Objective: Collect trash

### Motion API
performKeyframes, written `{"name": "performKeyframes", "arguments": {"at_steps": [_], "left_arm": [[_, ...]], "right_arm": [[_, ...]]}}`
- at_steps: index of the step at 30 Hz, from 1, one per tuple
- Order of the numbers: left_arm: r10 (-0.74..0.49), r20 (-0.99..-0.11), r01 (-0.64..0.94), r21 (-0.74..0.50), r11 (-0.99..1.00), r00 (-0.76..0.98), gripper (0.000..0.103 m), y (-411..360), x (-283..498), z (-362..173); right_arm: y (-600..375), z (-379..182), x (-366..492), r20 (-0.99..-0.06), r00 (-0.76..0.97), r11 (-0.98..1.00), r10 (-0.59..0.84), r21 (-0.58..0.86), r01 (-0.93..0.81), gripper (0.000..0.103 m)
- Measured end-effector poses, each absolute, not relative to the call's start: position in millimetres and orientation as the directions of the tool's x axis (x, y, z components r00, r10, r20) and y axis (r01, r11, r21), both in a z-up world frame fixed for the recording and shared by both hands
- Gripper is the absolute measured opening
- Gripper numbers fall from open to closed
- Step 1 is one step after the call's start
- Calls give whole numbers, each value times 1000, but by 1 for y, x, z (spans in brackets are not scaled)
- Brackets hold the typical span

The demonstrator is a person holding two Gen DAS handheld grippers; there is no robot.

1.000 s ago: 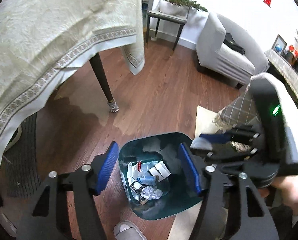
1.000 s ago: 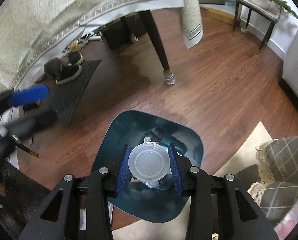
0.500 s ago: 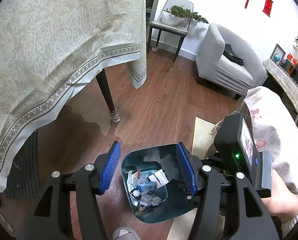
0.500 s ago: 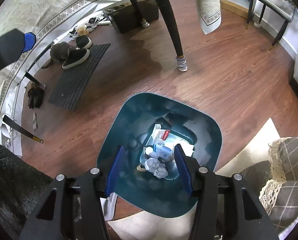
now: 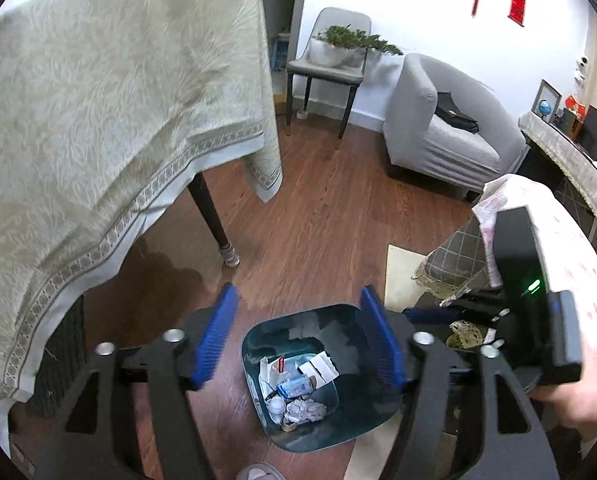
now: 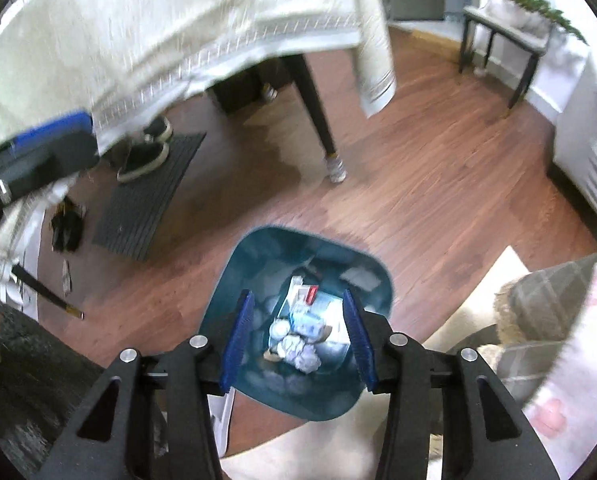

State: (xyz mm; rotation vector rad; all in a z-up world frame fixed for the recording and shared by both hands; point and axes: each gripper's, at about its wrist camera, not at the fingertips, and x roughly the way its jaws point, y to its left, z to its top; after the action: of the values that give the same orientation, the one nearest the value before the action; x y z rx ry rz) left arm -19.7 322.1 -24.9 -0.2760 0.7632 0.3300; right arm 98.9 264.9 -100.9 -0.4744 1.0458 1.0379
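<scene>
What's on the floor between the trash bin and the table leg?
Nothing: only bare wooden floor lies between the trash bin and the table leg, shown in the right wrist view.

Two wrist fisheyes, both tilted down from above the floor

Each looks forward along its own tongs; the teal bin (image 5: 318, 380) lies between and beyond the fingers in both views, with the draped table (image 6: 178, 20) farther ahead on the left.
</scene>
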Motion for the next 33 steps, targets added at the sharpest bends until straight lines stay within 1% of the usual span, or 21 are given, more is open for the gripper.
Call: {"name": "performKeyframes", "arguments": {"at_steps": [4, 9, 10, 11, 12, 13, 15, 16, 18, 19, 21, 24, 27, 33], "left_arm": [[188, -689, -364, -119, 924, 700, 77, 310, -22, -14], [179, -654, -342, -129, 931, 735, 88, 291, -32, -2], [179, -648, -341, -132, 931, 740, 89, 285, -37, 1], [182, -645, -342, -131, 931, 742, 89, 282, -40, 2], [191, -642, -349, -127, 929, 743, 90, 278, -45, 4], [199, -638, -354, -124, 927, 744, 93, 276, -48, 6], [217, -622, -367, -122, 922, 753, 95, 269, -57, 13], [225, -615, -370, -118, 921, 756, 95, 265, -60, 16], [240, -597, -372, -106, 922, 766, 96, 255, -69, 23], [248, -589, -373, -100, 922, 769, 97, 249, -73, 25], [252, -586, -372, -90, 924, 770, 97, 239, -77, 27], [262, -587, -365, -60, 929, 766, 98, 220, -82, 27], [293, -583, -375, -23, 927, 758, 98, 205, -84, 25], [289, -553, -358, -18, 933, 781, 99, 179, -94, 14]], "right_arm": [[243, -72, 103, -847, 183, 507, 499, 114, -855, 47], [207, -30, 99, -797, 307, 563, 520, 50, -825, 47], [199, -23, 98, -785, 330, 573, 524, 38, -818, 47], [189, -13, 98, -768, 353, 587, 534, 37, -808, 48], [179, -4, 97, -754, 374, 602, 541, 36, -798, 57], [169, 5, 96, -737, 404, 622, 542, 28, -783, 61], [151, 17, 90, -708, 442, 645, 550, 24, -764, 71], [137, 24, 85, -690, 464, 658, 555, 23, -753, 73], [119, 32, 77, -669, 504, 682, 546, 5, -731, 80], [109, 35, 73, -658, 527, 697, 538, -4, -717, 82], [83, 43, 65, -630, 577, 731, 520, -21, -682, 90], [46, 46, 56, -595, 636, 780, 492, -24, -625, 93], [13, 45, 50, -587, 666, 819, 459, -11, -574, 95], [-60, 41, 35, -563, 726, 883, 396, 17, -468, 97]]}}
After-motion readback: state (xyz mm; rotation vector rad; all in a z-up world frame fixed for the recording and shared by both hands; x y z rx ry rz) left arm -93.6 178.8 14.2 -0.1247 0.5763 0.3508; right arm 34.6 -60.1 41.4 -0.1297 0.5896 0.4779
